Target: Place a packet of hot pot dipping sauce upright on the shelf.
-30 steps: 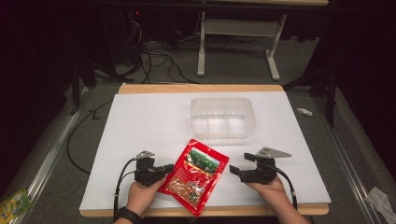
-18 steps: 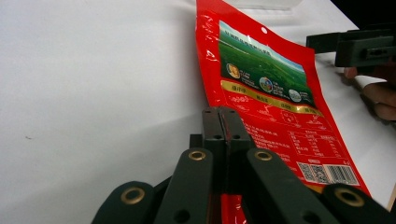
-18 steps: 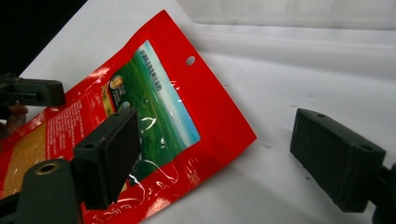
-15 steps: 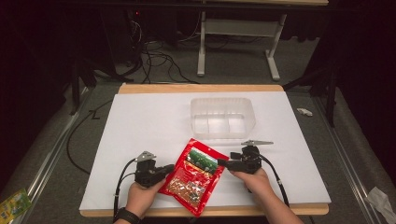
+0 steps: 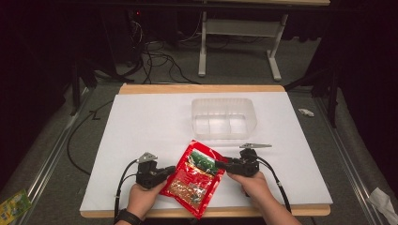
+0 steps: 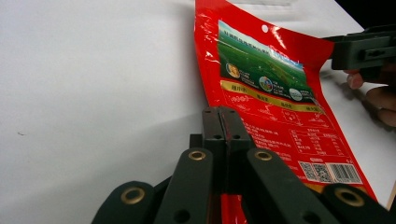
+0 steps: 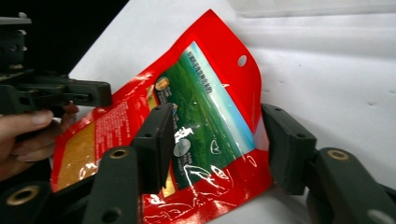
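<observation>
A red snack pouch (image 5: 195, 176) with a green picture lies near the front edge of the white table (image 5: 141, 122). My left gripper (image 5: 172, 171) is shut on the pouch's left edge; in the left gripper view its jaws (image 6: 223, 120) meet over the red film (image 6: 275, 93). My right gripper (image 5: 219, 164) reaches the pouch's upper right edge. In the right gripper view its jaws (image 7: 217, 116) straddle that corner of the pouch (image 7: 201, 107) with gaps on both sides. They have just been closing, and the pads do not press on the film.
A clear plastic container (image 5: 224, 101) with inner compartments stands behind the pouch, toward the back of the table. A small white scrap (image 5: 305, 112) lies right of the table. A green packet (image 5: 11, 206) sits on the floor at the far left.
My right gripper has moved left to the pouch's right edge and its jaws have narrowed around it. The left gripper and the pouch have stayed put.
</observation>
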The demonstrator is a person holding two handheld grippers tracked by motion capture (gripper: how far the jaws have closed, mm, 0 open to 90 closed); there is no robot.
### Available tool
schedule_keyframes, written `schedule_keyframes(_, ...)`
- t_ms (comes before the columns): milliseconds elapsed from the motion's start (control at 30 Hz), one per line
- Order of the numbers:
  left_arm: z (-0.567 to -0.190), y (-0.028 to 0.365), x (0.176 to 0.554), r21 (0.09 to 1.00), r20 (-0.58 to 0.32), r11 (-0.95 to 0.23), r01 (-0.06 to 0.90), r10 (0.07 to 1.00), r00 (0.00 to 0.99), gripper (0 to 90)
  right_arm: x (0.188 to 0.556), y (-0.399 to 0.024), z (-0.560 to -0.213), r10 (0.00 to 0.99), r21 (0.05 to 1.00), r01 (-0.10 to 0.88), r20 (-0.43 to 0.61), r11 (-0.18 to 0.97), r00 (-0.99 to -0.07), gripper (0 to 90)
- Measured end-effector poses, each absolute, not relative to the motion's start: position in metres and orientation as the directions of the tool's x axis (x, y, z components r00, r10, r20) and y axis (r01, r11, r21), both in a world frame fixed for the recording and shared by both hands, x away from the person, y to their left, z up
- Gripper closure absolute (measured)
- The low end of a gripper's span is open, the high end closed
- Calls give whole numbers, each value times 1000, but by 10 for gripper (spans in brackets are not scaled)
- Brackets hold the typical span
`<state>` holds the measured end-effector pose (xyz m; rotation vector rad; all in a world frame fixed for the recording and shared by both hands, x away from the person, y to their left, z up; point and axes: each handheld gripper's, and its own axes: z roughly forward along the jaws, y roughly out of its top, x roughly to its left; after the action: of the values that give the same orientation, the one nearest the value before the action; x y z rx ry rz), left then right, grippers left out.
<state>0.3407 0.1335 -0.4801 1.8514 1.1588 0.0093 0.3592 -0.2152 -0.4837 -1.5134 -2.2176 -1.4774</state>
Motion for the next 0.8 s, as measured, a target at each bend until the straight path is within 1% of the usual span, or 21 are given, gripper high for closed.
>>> schedule_keyframes(133,-480,133,341,696,-428,-134,706,712,557,900,361,-213,-488,688,630,774,538,56,-488,531)
schedule_keyframes(200,-480,133,341,696,-428,-134,706,712,557,900,361,-214,-488,692,633,772,531,59,-488,584)
schedule_keyframes(233,-480,133,341,696,-427,-134,705,712,557,900,361,-214,-488,692,633,772,531,59,-488,584)
schedule_keyframes(267,-480,133,341,696,-427,-135,705,712,558,900,361,-214,-488,694,631,774,533,56,-485,612)
schedule_keyframes(333,-481,133,341,696,-426,-137,705,712,558,900,361,-215,-487,702,642,765,521,54,-486,688)
schedule_keyframes(400,-481,133,341,694,-426,-138,706,713,557,900,360,-216,-485,711,658,751,503,54,-492,784)
schedule_keyframes(433,-481,133,341,694,-425,-139,706,713,558,900,358,-218,-483,720,682,730,478,56,-503,900)
schedule_keyframes(467,-481,133,341,694,-425,-139,706,713,558,900,358,-218,-483,720,682,730,478,56,-503,900)
schedule_keyframes(533,-481,133,342,698,-428,-133,703,710,559,900,356,-220,-478,722,720,692,449,56,-526,900)
schedule_keyframes(600,-481,134,342,700,-431,-132,702,706,562,900,356,-220,-476,722,734,677,439,56,-535,900)
schedule_keyframes(667,-480,134,341,705,-433,-127,697,701,566,900,352,-219,-468,723,771,635,409,53,-557,900)
schedule_keyframes(700,-480,134,341,713,-436,-118,691,697,569,900,348,-218,-460,725,807,588,368,63,-582,900)
schedule_keyframes(733,-480,134,341,713,-436,-118,691,697,569,898,348,-218,-460,725,807,588,368,63,-582,900)
schedule_keyframes(767,-479,135,341,720,-440,-112,684,689,576,832,343,-215,-452,725,843,533,324,70,-608,900)
schedule_keyframes(800,-479,135,341,720,-440,-112,684,689,576,792,343,-215,-452,725,843,533,324,70,-608,900)
